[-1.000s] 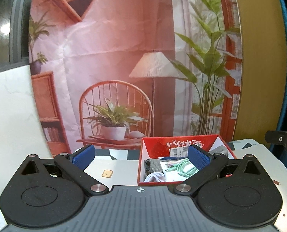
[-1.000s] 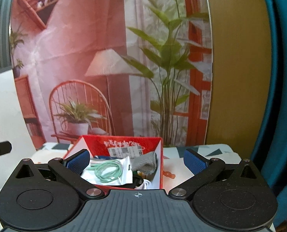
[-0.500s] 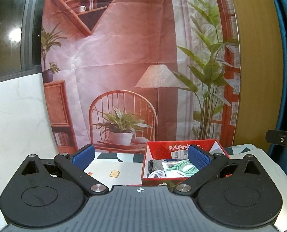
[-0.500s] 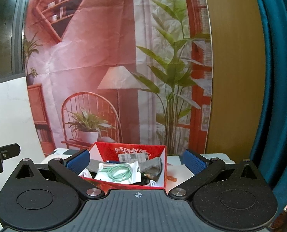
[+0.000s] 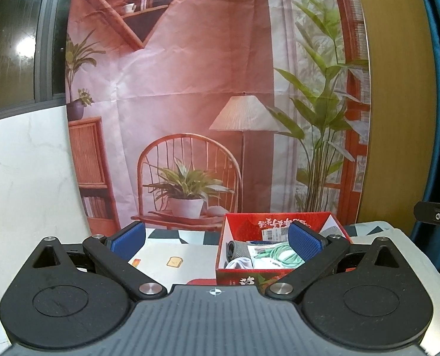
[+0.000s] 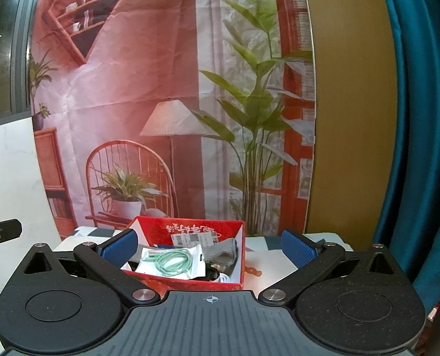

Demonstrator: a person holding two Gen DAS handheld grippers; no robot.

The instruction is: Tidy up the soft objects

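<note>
Both tools hang in the air on the near side of the red box, and neither has anything in it: the left tool stands with its blue pads spread wide, and the right tool is spread just as wide and empty. The soft things already lie inside the box: a rolled grey cloth, something white at the near corner, and a bagged green cable lying on top (a second grey cloth shows toward the right wall in the right view). From where I stand this looks like a pause between picks, or close to the end of the job, since I see no loose soft thing on the surface outside the box; I cannot tell what lies below the tool bodies. If another piece is to be moved or tidied, the next move calls for lowering one tool over the box rim and coming down between the walls, pads open, onto a cloth rather than the slippery bag. The box walls are the edges to mind, the near wall most of all. Left of the box the surface gives open room, and to the right there is a narrower strip before the blue curtain. The printed backdrop stands close behind the box.
</note>
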